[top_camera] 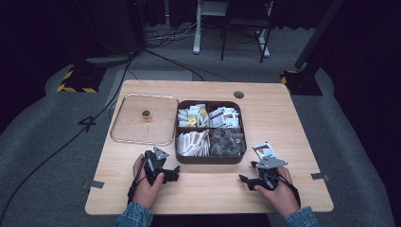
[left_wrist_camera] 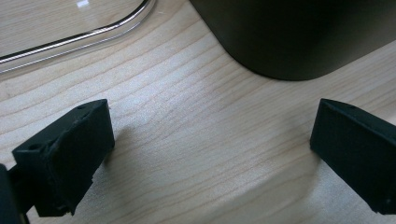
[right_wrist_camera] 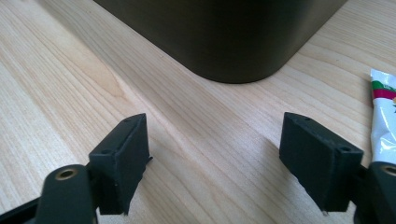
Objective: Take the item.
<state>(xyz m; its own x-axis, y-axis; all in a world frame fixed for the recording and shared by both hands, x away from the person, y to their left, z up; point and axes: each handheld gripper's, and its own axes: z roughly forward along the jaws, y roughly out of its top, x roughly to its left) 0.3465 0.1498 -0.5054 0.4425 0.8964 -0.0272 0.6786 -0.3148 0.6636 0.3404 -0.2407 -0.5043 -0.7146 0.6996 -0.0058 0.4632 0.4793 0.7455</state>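
Right gripper jaws wide, nothing between them, low over bare table. Sachet lies flat just beside its right jaw, outside the dark compartment box. Looks light, floppy, slick; pinch a short edge. Left gripper also wide open, empty.

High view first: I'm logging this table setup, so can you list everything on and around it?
Table: one, light wood, centre.
Box: one, dark brown, four compartments of packets, mid-table.
Lid: one, clear with a brass knob, flat to the left of the box.
Loose packet: one, white with red, on the table right of the box.
Tape strips: two, grey, at the table's side edges.
Left gripper: black, open, empty.
Right gripper: black, open, empty.
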